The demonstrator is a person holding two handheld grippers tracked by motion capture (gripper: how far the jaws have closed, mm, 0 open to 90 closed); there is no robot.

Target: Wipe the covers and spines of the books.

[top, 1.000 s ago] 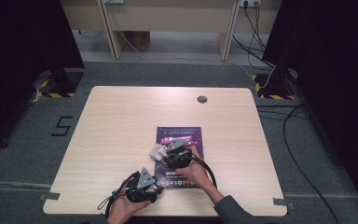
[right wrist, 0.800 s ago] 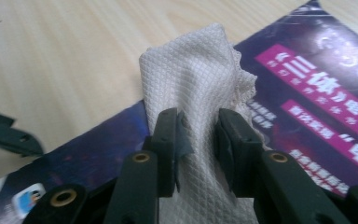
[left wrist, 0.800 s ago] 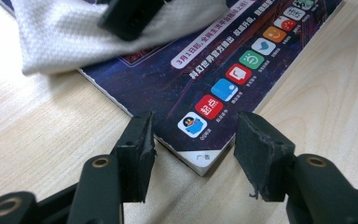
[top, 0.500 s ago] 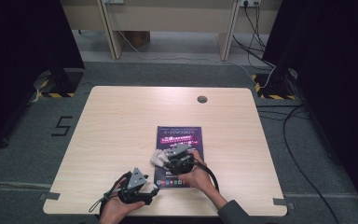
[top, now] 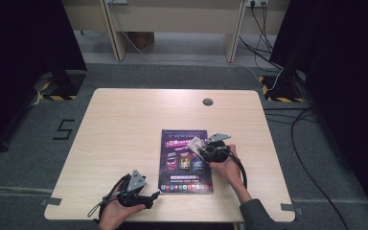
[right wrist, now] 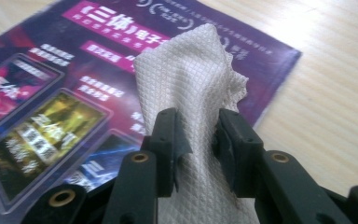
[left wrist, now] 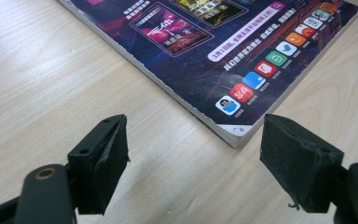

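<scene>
A purple magazine (top: 186,160) lies flat near the table's front middle. My right gripper (top: 202,147) hovers over its right upper part, shut on a white quilted cloth (right wrist: 193,93) that bunches up between the jaws above the cover (right wrist: 46,93). The cloth (top: 195,143) pokes out to the left of that gripper in the high view. My left gripper (top: 149,200) rests low at the table's front left, open, its jaws wide apart and pointing at the magazine's near corner (left wrist: 235,133), with nothing between them.
The wooden table (top: 124,124) has a round cable hole (top: 207,101) at the back. Cables trail from both grippers. Black curtains and floor cables surround the table; a "5" (top: 64,129) is marked on the floor at the left.
My right gripper has carried the cloth to the right and slightly back across the magazine. The left gripper has drawn back toward the front edge, away from the magazine.
</scene>
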